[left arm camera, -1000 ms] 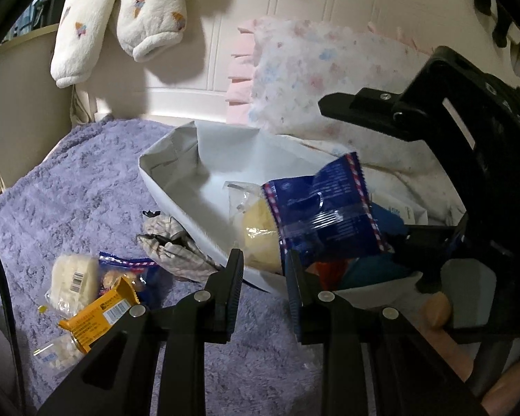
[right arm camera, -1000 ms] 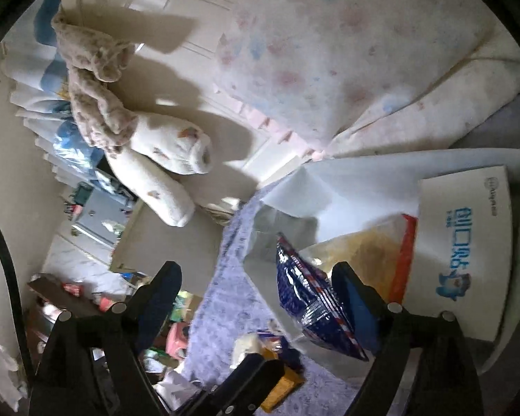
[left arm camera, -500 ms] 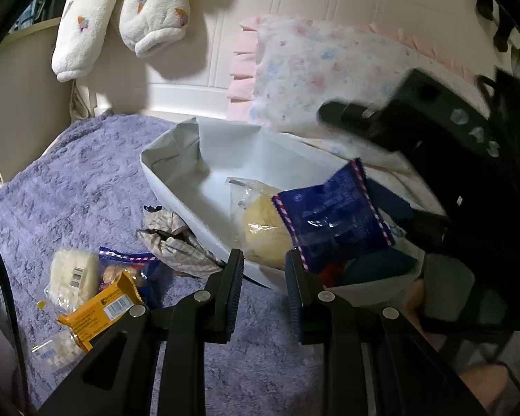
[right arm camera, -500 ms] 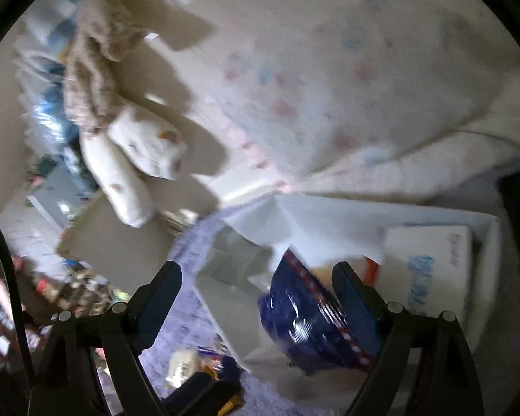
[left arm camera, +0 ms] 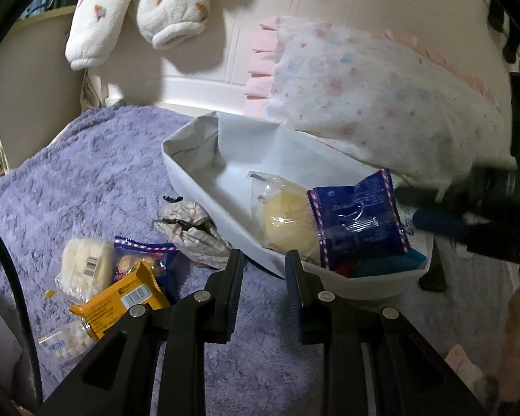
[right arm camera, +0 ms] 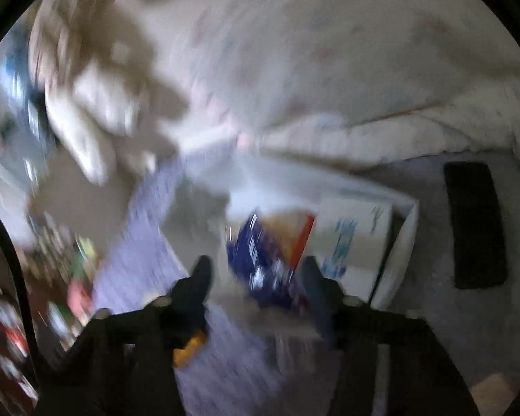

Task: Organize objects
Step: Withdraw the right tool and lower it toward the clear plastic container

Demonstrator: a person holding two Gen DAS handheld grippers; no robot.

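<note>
Purple fuzzy blanket (left arm camera: 97,173) under white tray (left arm camera: 204,187)

blanket (left arm camera: 97,159): purple cloth, rough pile
blue packet (left arm camera: 358,223): glossy plastic film
box (left arm camera: 204,190): matt white paper
pillow (left arm camera: 367,104): soft printed cloth

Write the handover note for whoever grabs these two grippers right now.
Left gripper: open, empty, near the white bin's front wall.
Right gripper: open, empty; its view is blurred.
In the bin: blue snack packet, clear-wrapped yellow bun, other items beneath.
Left on the purple blanket: white wrapped snack, second blue packet, orange bar, small bag of white pieces, checked cloth.
</note>
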